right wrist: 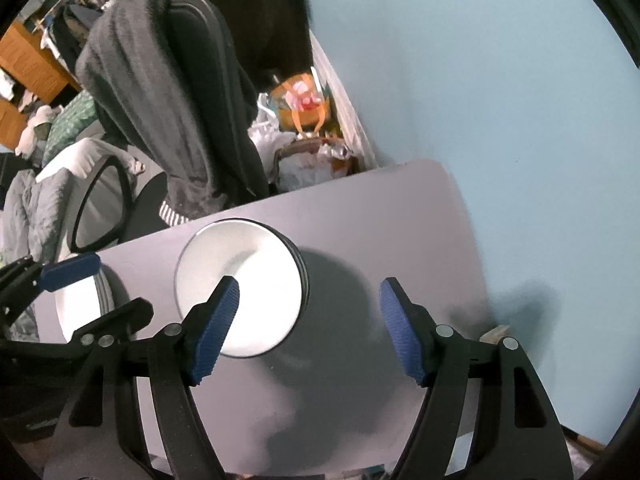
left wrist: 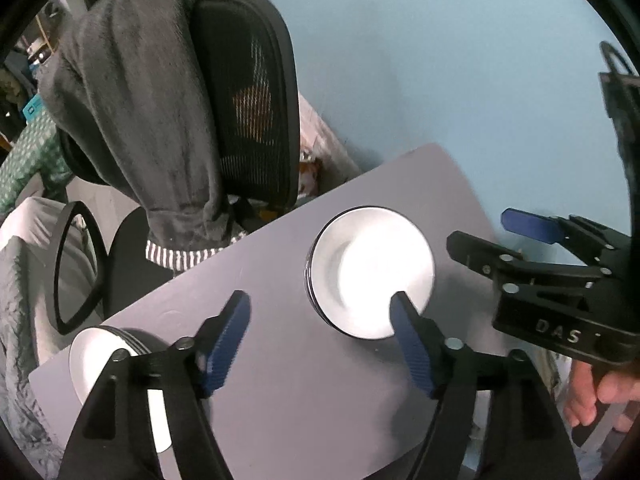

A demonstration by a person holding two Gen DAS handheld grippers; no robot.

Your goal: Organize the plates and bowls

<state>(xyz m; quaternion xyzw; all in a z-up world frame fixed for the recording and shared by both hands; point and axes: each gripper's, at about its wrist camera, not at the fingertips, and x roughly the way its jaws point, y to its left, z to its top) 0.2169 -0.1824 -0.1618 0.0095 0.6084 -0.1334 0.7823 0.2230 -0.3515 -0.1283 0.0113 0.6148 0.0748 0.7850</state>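
A stack of white plates with dark rims [left wrist: 370, 270] sits on the grey table [left wrist: 288, 380], seen also in the right wrist view [right wrist: 240, 288]. A second white stack of dishes [left wrist: 100, 360] sits at the table's near left corner; it also shows in the right wrist view [right wrist: 80, 304]. My left gripper [left wrist: 320, 312] is open and empty above the table between the two stacks. My right gripper [right wrist: 310, 300] is open and empty above the table, just right of the plate stack; it shows at the right of the left wrist view [left wrist: 492, 232].
A black office chair [left wrist: 240, 92] draped with a dark grey garment [left wrist: 140, 112] stands against the table's far left edge. A light blue wall [right wrist: 500, 100] runs behind the table. Clutter and bags [right wrist: 304, 120] lie on the floor by the wall.
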